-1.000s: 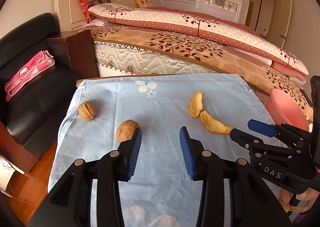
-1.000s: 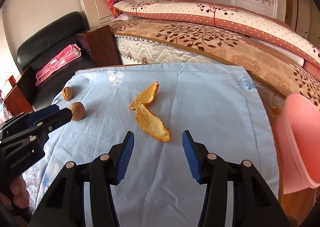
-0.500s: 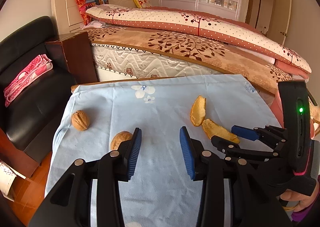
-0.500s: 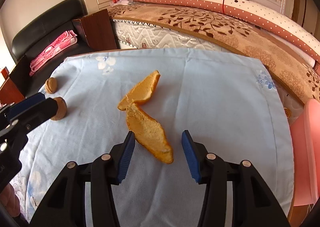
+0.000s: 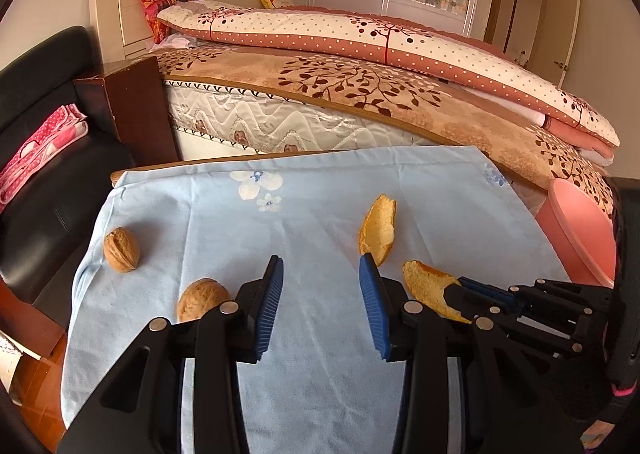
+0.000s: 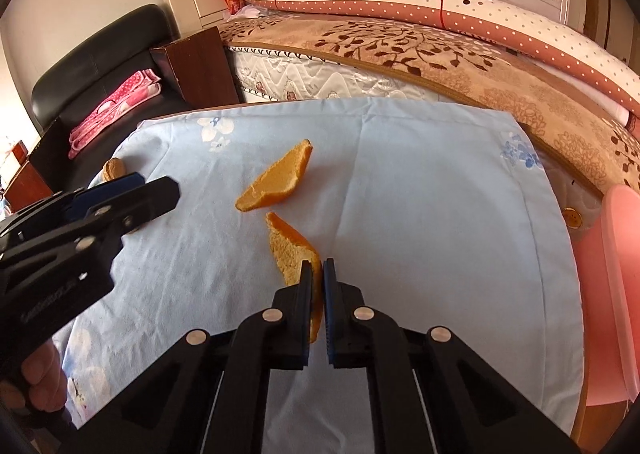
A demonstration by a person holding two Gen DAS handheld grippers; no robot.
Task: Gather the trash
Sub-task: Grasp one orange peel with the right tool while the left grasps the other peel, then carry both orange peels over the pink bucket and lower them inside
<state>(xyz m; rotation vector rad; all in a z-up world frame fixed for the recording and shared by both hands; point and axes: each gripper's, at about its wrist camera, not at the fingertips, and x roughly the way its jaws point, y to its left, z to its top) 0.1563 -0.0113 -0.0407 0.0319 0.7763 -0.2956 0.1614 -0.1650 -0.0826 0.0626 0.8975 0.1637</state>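
Walnut sits lower left on the blue cloth, just outside the left gripper, whose jaws gape empty. At lower centre of the right view, the right gripper pinches the near orange peel, long axis running up-frame.

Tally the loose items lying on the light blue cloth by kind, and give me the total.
Curved orange peel pieces: 2, the near one clamped in the right gripper, the far one lying free.
Round brown walnuts in the shell: 2, one near the cloth's left edge, one beside the open left gripper.
Total: 4
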